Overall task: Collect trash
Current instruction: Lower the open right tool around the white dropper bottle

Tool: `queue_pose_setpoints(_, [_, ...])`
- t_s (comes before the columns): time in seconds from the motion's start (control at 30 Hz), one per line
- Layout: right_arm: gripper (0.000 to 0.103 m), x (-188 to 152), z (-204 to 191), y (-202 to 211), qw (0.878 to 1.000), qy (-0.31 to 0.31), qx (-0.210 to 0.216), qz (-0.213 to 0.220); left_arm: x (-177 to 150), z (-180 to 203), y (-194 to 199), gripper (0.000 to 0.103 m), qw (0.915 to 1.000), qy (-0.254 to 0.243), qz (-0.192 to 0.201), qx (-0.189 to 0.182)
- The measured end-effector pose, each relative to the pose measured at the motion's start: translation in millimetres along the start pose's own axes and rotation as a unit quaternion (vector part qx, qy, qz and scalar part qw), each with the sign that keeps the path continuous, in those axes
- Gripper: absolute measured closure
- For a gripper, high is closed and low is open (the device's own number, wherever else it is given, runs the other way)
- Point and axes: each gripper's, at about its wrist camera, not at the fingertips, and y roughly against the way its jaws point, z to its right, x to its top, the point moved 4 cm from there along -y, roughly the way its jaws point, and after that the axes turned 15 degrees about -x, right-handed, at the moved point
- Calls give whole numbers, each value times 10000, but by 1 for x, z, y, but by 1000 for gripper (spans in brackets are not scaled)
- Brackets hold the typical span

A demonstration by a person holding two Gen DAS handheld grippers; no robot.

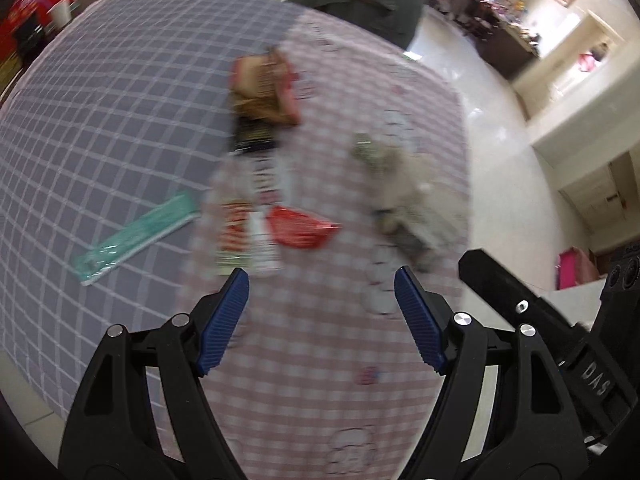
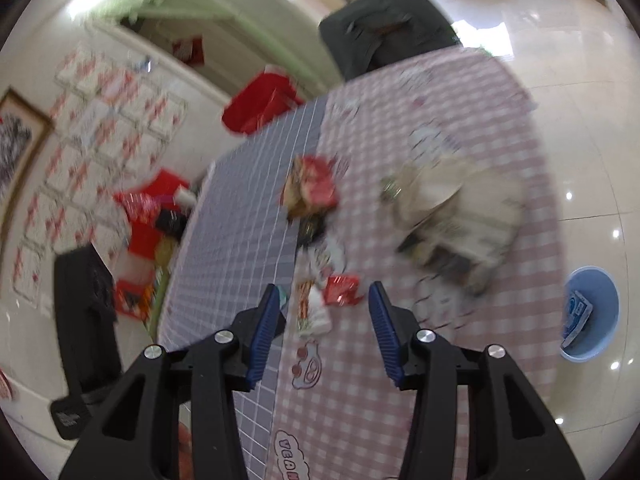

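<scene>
A: Both grippers hang over the table with nothing between their pads. The left gripper (image 1: 322,292) stands wide, the right gripper (image 2: 322,308) narrower but still gaping.

B: Where is the trash?

A: Spread along the seam where the grey cloth (image 1: 100,128) meets the pink cloth (image 1: 320,360). Just beyond the left gripper's tips lie a red wrapper (image 1: 302,228) and a white packet (image 1: 236,236). Farther off is a brown bag (image 1: 266,88), and to the right of the row a pale crumpled heap (image 1: 404,200). A green strip (image 1: 136,236) lies apart on the grey side, to the left.

B: And from the right gripper?

A: The same red wrapper and white packet sit between its tips in that view, though I judge they are below and ahead, not touched. A blue bin (image 2: 590,314) stands on the floor at the right, off the table, with something already in it.

B: What could go wrong?

A: Both views are smeared, so the hands are likely moving fast. A quick descent could skid a thin wrapper aside instead of pinching it.

B: Anything else?

A: The wrapper and packet overlap; a wide bite may take both and drop one short of the bin. Pads could also snag the cloth and drag the row. And both grippers face the same pieces, so they could collide.
</scene>
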Motion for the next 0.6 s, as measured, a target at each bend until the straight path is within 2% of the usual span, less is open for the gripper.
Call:
queue_pose_setpoints(0.23, [56, -24, -51, -67, 9956, 740, -321, -484, -6, -78, -3, 29, 9984, 279, -260, 427])
queue_pose_setpoints(0.6, [57, -34, -75, -115, 9830, 1467, -951, -564, -6, -130, -13, 29, 9946, 265, -595, 811])
